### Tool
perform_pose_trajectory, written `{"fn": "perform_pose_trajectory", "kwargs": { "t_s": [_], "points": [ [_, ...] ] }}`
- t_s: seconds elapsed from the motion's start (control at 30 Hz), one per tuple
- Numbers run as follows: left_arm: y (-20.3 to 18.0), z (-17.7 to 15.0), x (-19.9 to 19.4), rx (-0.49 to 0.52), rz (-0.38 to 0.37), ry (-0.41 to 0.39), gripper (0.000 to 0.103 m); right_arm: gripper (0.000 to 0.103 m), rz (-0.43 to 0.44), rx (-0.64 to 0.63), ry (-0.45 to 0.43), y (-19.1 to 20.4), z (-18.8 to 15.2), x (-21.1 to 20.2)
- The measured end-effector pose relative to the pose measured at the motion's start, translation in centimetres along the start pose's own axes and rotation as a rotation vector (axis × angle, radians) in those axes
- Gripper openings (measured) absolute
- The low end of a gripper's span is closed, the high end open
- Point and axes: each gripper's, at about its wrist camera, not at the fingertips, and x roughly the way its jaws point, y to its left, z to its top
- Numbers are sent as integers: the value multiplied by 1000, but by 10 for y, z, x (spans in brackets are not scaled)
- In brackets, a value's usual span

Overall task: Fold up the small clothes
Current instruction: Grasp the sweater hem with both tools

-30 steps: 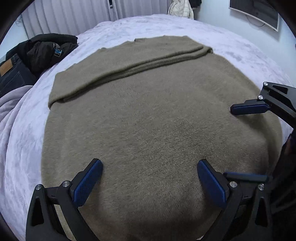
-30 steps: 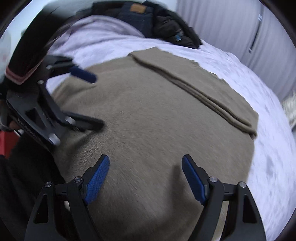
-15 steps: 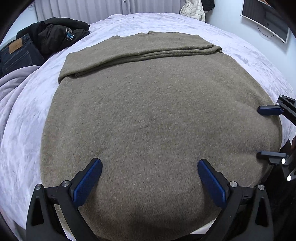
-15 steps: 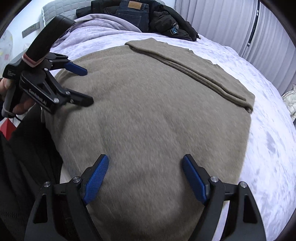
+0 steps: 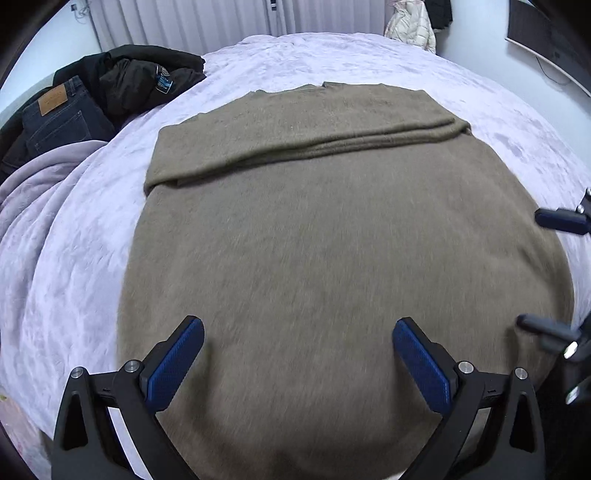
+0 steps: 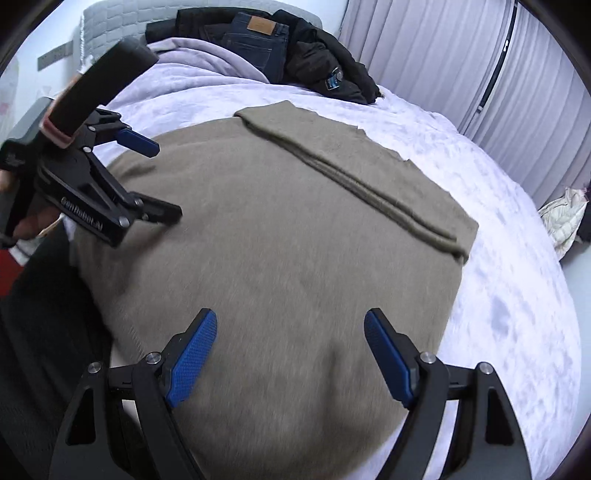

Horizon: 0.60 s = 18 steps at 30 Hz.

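In the left wrist view, the left gripper (image 5: pixel 297 360) hovers over the near edge of an olive-brown knit sweater (image 5: pixel 332 240), its blue-padded fingers (image 5: pixel 173 363) spread wide with nothing between them. The sweater lies flat on a bed covered by a lavender blanket (image 5: pixel 81 258), and its far part is folded over itself into a long band (image 5: pixel 303 133). At the right edge of this view only the two finger tips of the right gripper (image 5: pixel 550 273) show, set wide apart at the sweater's right border. Beyond the sweater's far left corner lie a black jacket (image 5: pixel 140 77) and dark jeans (image 5: pixel 55 118) in a pile. Behind the bed hang pale pleated curtains (image 5: pixel 192 22), a cream puffer coat (image 5: pixel 410 29) sits past the sweater's far right, and a dark wall screen (image 5: pixel 546 44) is mounted on the right wall.

The right wrist view shows what the other cannot: the whole left gripper (image 6: pixel 159 181) from the side, with its black handle gripped by a hand at the frame's left edge, fingers wide over the sweater's (image 6: pixel 295 258) left side. The right gripper (image 6: pixel 290 360) is seen in full here, fingers (image 6: pixel 192 363) wide and empty above the sweater's near hem. The folded band (image 6: pixel 369 173) runs diagonally on the far side. Beyond the sweater appear the jeans (image 6: pixel 255 40), the jacket (image 6: pixel 325 70), a rumpled stretch of the blanket (image 6: pixel 199 62), a padded grey headboard (image 6: pixel 107 26) and the curtains (image 6: pixel 461 55).
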Motion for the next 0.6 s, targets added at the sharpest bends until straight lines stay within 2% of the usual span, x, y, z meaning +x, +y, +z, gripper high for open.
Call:
{"fn": "perform_pose_trajectory", "kwargs": {
  "t_s": [0.1,0.2,0.37,0.53,0.6],
  "points": [
    [-1,8,20,-18,-6,51,103,84,-13,18,55,0,14,29],
    [1,5,23,-28,-17,46,103,84,47,103,88,-10,12,44],
    [11,-8,17,-20,-53,40,103,84,102,150,58,-25,-18,32],
    [16,-14,10,-18,-69,58,103,84,110,134,76,-30,-39,18],
    [25,-19,-2,-29,-61,41,103,84,106,118,94,-31,-40,14]
  ]
}}
